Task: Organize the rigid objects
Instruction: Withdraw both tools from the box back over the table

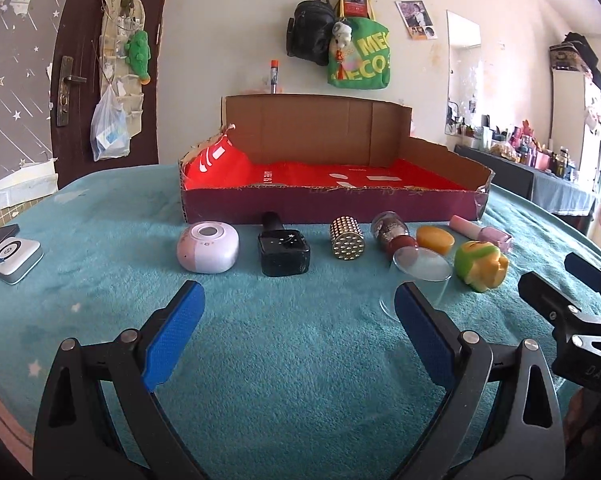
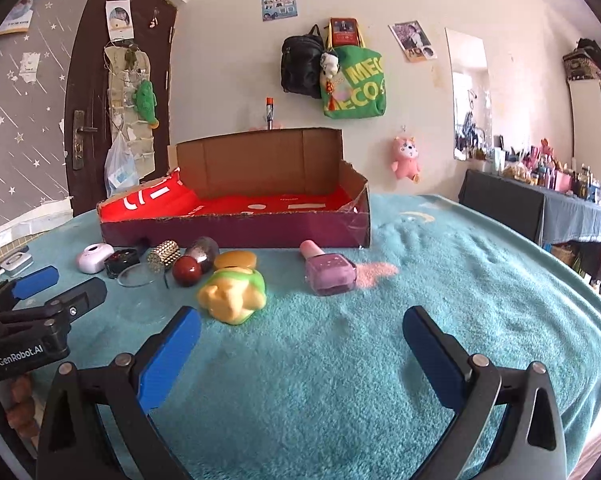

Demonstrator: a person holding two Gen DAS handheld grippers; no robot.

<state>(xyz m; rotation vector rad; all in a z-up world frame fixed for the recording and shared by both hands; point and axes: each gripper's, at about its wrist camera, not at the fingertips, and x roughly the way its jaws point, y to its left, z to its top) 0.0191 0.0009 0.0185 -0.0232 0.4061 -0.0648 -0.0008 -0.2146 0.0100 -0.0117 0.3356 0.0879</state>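
From the left wrist camera, the left gripper (image 1: 298, 300) hovers low over the teal blanket (image 1: 292, 360), its blue-padded jaws spread wide with nothing between them. Ahead, a row of small objects lies just in front of the cardboard box (image 1: 328, 204): a pale lilac round device (image 1: 207, 247), a black square bottle (image 1: 284, 252), a studded gold cylinder (image 1: 347, 238), a dark glittery bottle with a red cap (image 1: 394, 234), a clear glass cup (image 1: 418, 276) on its side, an orange soap-like piece (image 1: 435, 238), a green-and-yellow toy (image 1: 481, 266) and a pink nail polish bottle (image 1: 482, 232). The box, lined in red, holds none of them. The right gripper (image 1: 564, 280) shows at the right edge.

From the right wrist camera, the right gripper (image 2: 300, 330) is likewise released, jaws wide apart over bare blanket. The green-and-yellow toy (image 2: 232, 294) lies near its left finger, the nail polish bottle (image 2: 331, 274) farther ahead. The left gripper (image 2: 60, 288) enters at left beside the glass cup (image 2: 138, 276).
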